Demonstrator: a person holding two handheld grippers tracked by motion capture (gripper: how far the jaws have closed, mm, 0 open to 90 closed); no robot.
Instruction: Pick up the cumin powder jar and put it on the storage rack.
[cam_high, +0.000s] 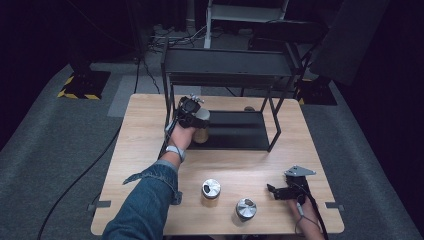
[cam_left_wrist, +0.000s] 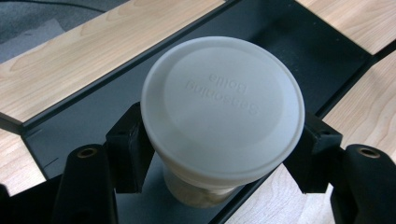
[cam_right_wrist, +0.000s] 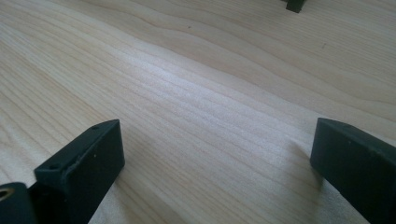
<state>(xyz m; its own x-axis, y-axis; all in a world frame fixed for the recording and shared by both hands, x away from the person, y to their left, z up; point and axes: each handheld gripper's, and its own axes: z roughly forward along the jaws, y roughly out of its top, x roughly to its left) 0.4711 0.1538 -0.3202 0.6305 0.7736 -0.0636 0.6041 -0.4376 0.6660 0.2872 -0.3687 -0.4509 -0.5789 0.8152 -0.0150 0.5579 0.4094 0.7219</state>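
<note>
Three small round seasoning jars are on the scene. One, a jar with a flat white plastic lid (cam_left_wrist: 223, 114) bearing raised lettering, sits clamped between the jaws of the left gripper (cam_high: 194, 119); the pads press the jar just under the lid rim on both sides. Its lower body looks pale and tan, but the contents cannot be made out. This jar is at the front left corner of the black metal bottom shelf (cam_high: 240, 131) of a two-tier black frame rack (cam_high: 227, 65) — in the left gripper view the shelf's raised edge runs directly beneath it, and whether the base rests on the shelf cannot be told.

Two further jars with shiny silver metal lids stand upright on the light wooden table (cam_high: 145, 130), near its front edge: the left silver-lidded jar (cam_high: 211, 192) with an amber body, and the right silver-lidded jar (cam_high: 246, 209) just beside it, the two apart, not touching. Both are closed; contents not visible.

Right gripper (cam_high: 273, 190) lies low at the table's front right, jaws spread wide with bare wood between them — holding nothing. It is near the right silver-lidded jar but apart from it.

Open room: the bottom shelf is largely free to the right of the held jar; the table strip between rack and the two standing jars is unoccupied. Rack uprights flank the shelf at its corners.
</note>
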